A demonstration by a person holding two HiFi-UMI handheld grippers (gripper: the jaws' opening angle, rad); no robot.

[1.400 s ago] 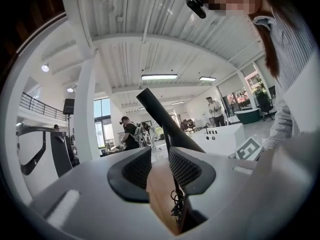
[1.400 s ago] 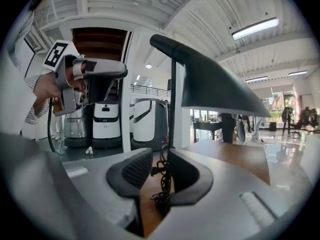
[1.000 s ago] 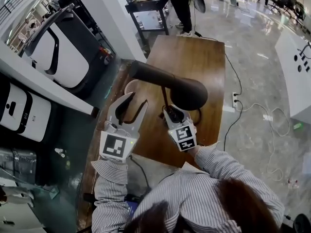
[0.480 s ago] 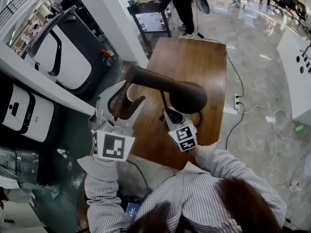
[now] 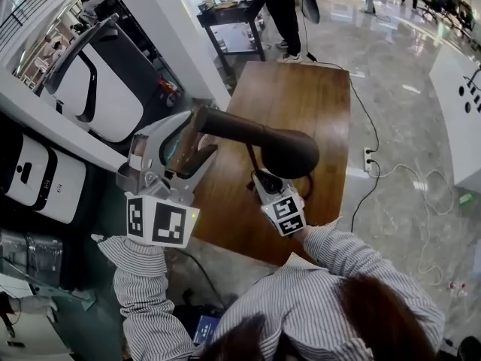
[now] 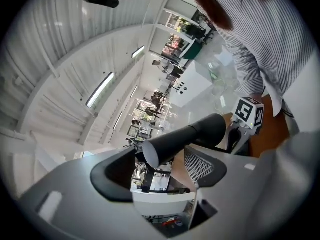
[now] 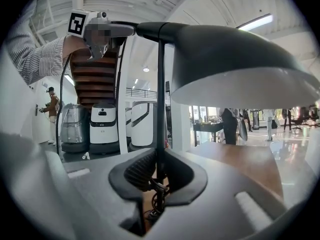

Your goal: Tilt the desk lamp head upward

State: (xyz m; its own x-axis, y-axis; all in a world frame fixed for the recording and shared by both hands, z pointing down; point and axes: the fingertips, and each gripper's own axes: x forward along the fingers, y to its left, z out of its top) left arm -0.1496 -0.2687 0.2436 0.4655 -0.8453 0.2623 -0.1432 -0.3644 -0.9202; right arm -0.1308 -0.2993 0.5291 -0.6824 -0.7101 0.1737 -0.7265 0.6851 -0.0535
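A dark desk lamp stands on the wooden table, its round shade running back into a long dark tube. The tube's rear end lies between the jaws of my left gripper. Those jaws are opening and their pads stand apart from the tube. My right gripper sits low under the shade and is shut on the lamp's thin upright stem. In the right gripper view the shade hangs overhead, with the left gripper at the top left.
A cable runs from the table to a floor socket. White machines stand to the left behind a white ledge. A black side table and standing people are beyond the table's far end. A white cabinet is at the right.
My left gripper has risen from beside the lamp and come round the tube's rear end, and its jaws have spread wider. The right gripper has stayed on the stem.
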